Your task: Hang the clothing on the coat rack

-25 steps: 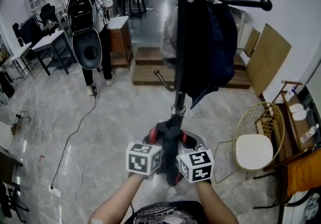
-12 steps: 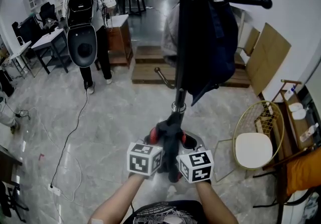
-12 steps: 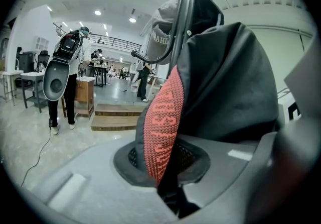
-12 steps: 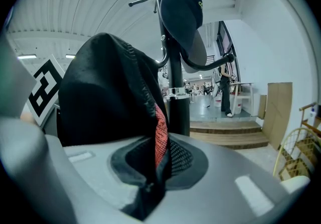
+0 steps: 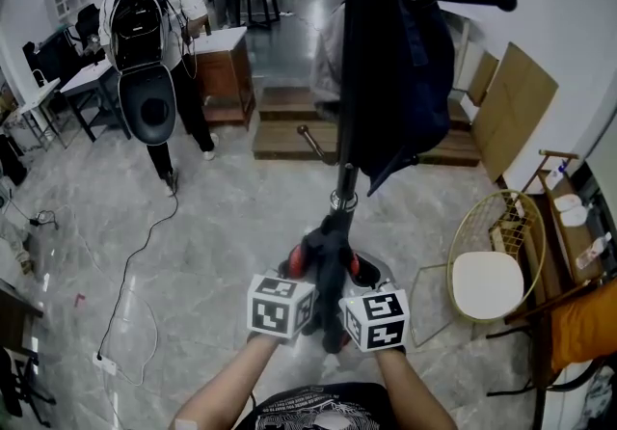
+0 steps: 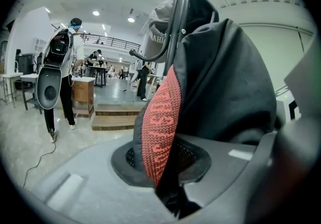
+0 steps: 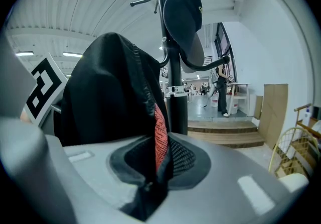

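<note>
Head view puts the black, red-banded garment (image 5: 326, 269) low against the coat rack (image 5: 349, 81), bunched between your two grippers. Your left gripper (image 6: 168, 193) pinches its red band and your right gripper (image 7: 150, 188) pinches the fabric too. Both sets of jaws have just been easing open, with cloth between them. A dark jacket (image 5: 410, 62) and a cap (image 7: 183, 17) hang higher up. To your right, a gold wire chair (image 5: 501, 226) holds a white cushion (image 5: 487, 288) on the pale marble floor (image 5: 222, 216). A person (image 5: 145, 23) with a backpack walks at far left.
</note>
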Available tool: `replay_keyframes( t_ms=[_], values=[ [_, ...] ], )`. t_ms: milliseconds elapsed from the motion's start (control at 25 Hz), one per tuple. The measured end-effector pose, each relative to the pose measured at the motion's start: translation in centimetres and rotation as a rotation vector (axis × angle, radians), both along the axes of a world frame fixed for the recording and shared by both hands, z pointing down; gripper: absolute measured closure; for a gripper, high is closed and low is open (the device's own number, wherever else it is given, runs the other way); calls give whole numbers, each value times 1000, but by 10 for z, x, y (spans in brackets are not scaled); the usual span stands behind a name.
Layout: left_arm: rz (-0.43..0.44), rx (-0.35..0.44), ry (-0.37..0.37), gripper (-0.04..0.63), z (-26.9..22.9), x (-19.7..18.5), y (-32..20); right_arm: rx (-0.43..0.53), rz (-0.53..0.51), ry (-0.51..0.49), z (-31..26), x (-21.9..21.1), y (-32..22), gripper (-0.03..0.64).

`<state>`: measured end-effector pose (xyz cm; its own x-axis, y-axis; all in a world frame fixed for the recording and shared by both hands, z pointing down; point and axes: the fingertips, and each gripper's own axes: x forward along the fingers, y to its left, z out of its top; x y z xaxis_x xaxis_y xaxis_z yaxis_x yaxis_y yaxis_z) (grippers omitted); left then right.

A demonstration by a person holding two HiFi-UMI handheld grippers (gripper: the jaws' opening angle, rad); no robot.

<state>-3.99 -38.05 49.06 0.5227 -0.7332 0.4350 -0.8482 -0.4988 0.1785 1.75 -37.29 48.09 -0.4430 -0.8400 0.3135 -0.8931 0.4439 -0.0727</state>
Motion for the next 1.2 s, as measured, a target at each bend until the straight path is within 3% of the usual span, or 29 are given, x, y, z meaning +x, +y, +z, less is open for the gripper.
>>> replay_keyframes(
  t_ms=[480,1200],
  values=[
    [-26,-3,0,476,3,-4,14,-11,27,9,2,4,16,535],
    [-50,39,23,446,-9,-9,34,20,57,17,-11,9,35,518]
  ],
)
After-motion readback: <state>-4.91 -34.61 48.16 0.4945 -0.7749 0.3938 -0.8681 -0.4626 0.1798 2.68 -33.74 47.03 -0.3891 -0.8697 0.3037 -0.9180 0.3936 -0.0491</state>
